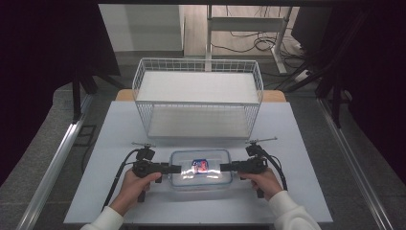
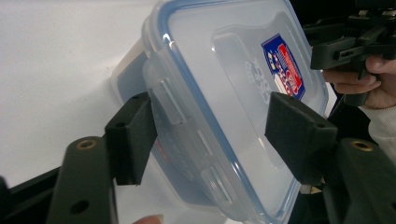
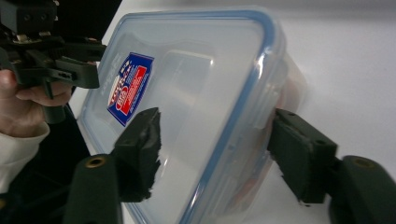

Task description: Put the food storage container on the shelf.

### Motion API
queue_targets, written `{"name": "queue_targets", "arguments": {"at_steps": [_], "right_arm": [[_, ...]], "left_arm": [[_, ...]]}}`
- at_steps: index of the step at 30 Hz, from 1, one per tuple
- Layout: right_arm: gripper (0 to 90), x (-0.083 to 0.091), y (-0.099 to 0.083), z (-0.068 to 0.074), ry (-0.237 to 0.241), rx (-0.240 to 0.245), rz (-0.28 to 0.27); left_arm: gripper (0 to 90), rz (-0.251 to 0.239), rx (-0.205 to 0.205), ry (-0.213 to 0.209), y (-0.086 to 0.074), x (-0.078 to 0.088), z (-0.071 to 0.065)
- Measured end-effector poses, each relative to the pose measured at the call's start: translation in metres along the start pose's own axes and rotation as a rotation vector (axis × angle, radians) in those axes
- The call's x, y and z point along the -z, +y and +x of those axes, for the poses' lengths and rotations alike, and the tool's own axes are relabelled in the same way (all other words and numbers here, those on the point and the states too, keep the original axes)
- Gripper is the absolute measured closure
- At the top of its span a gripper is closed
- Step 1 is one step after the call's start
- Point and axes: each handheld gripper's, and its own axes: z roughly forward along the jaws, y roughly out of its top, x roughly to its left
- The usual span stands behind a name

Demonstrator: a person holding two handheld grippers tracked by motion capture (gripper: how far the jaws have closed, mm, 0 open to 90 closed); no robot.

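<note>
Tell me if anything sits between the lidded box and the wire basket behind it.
Nothing visible does. The clear lidded box sits between the left gripper and right gripper, and only bare table lies between it and the wire basket.

Glossy clear plastic container (image 1: 201, 168); white wire basket (image 1: 198, 98); matt table (image 1: 201, 206).

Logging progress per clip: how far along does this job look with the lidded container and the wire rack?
Done: the left gripper and right gripper have reached opposite ends of the clear lidded container. In hand: each one's jaws straddle an end, one above the lid and one below, not visibly clamped. Left: apparently lifting it, perhaps to the wire rack, whose shelves hold nothing.
</note>
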Motion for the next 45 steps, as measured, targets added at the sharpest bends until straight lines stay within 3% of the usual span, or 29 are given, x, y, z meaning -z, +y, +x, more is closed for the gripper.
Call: {"name": "queue_targets", "arguments": {"at_steps": [8,11,27,39,45], "right_arm": [[45.6,0.009,-0.007,0.006,0.001,-0.036,-0.035],[47.2,0.013,-0.01,0.011,-0.01,-0.028,-0.05],[49.1,0.022,-0.023,0.025,-0.023,-0.037,-0.1],[49.2,0.029,-0.019,0.035,-0.035,0.017,-0.131],[49.2,0.03,-0.016,0.035,-0.043,0.021,-0.157]], "left_arm": [[42.9,-0.031,-0.029,-0.003,-0.006,0.009,-0.007],[44.9,-0.035,-0.043,0.001,-0.008,0.011,-0.01],[48.4,-0.048,-0.086,0.027,-0.015,0.019,-0.026],[48.9,-0.067,-0.105,0.026,-0.01,0.025,-0.031],[49.0,-0.067,-0.111,0.026,-0.003,0.025,-0.03]]}}
